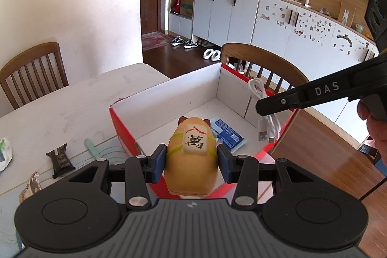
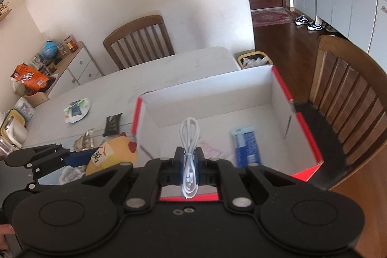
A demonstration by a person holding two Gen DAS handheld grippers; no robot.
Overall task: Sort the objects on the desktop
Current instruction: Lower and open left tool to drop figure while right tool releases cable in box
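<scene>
we hold the hamster toy [image 1: 192, 156] clamped in our left gripper [image 1: 192, 162] jaws and the white cable [image 2: 189, 151] pinched in our right gripper [image 2: 189, 167], both over the red box [image 1: 116, 122], blue packet [image 1: 227, 134] inside, dark snack bar [image 1: 60, 160] on the counter [image 1: 60, 103].

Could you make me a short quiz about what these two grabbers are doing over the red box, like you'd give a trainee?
1. True or false: the left gripper is shut on the hamster toy.
2. What does the right gripper hold? A) a snack bar B) a coiled white cable C) a spoon
3. Fill in: the blue packet lies inside the red and white ____.

Key:
1. True; the pads press on both sides of the toy.
2. B; the cable is pinched between the pads, above the box.
3. box; the packet rests on its floor.
</scene>
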